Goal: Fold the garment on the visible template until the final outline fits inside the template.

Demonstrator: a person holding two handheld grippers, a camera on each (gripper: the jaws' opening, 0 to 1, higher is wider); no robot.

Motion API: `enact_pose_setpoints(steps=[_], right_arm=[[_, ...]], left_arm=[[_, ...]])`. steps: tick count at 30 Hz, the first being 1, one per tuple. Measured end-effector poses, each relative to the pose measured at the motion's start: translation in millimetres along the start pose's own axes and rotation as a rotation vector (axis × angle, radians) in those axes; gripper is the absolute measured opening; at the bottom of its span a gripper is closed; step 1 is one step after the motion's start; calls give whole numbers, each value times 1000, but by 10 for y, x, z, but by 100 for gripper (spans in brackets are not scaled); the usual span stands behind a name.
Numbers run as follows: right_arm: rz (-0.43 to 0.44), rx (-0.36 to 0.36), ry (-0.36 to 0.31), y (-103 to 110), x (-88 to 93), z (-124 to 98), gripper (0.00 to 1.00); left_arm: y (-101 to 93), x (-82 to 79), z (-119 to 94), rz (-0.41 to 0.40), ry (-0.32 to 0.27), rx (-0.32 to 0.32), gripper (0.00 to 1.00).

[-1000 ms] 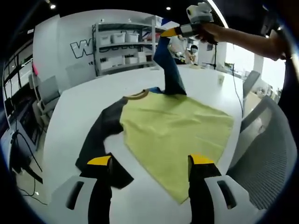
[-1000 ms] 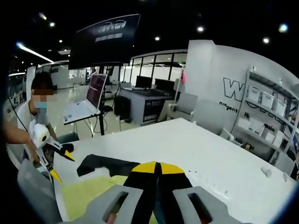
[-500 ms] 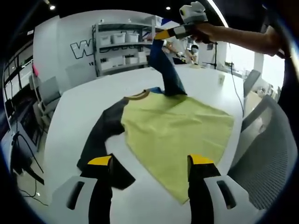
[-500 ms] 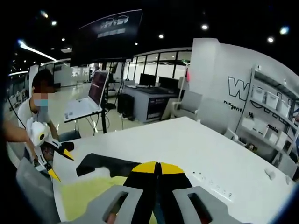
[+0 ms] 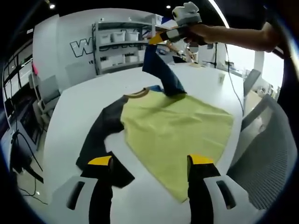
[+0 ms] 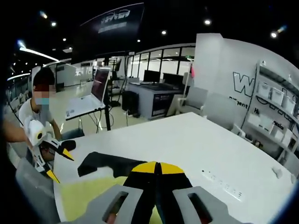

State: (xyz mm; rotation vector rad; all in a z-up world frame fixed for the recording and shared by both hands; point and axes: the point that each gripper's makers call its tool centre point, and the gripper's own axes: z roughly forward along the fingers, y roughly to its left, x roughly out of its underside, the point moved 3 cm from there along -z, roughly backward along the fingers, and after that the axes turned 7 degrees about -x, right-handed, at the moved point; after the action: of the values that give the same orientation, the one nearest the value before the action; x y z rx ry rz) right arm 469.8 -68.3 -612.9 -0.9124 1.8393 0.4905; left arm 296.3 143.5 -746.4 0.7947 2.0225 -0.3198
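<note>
We see the right gripper (image 5: pixel 154 38) clamped on the dark blue sleeve (image 5: pixel 161 72) of the yellow cloth garment (image 5: pixel 175 130), beyond our left gripper (image 5: pixel 149 161), whose jaws stand apart.

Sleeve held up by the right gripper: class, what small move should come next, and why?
Probably carry the sleeve across and lay it on the yellow body. The right gripper is shut on its cuff and holds it raised above the table, while the left gripper hangs open, holding nothing.

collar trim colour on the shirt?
Tan-brown collar trim, against the yellow shirt body; clearest in left gripper view.
</note>
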Motion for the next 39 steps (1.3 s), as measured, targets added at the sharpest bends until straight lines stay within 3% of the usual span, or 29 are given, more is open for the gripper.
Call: enact_pose_setpoints(steps=[11, 19, 39], right_arm=[[-19, -50, 78, 54, 209, 353, 0], [21, -61, 85, 36, 280, 477, 0], [43, -140, 195, 293, 675, 976, 0]], left_arm=[[-15, 37, -4, -6, 8, -2, 63], [-7, -26, 14, -7, -2, -8, 63], [-82, -60, 53, -3, 10, -3, 63]])
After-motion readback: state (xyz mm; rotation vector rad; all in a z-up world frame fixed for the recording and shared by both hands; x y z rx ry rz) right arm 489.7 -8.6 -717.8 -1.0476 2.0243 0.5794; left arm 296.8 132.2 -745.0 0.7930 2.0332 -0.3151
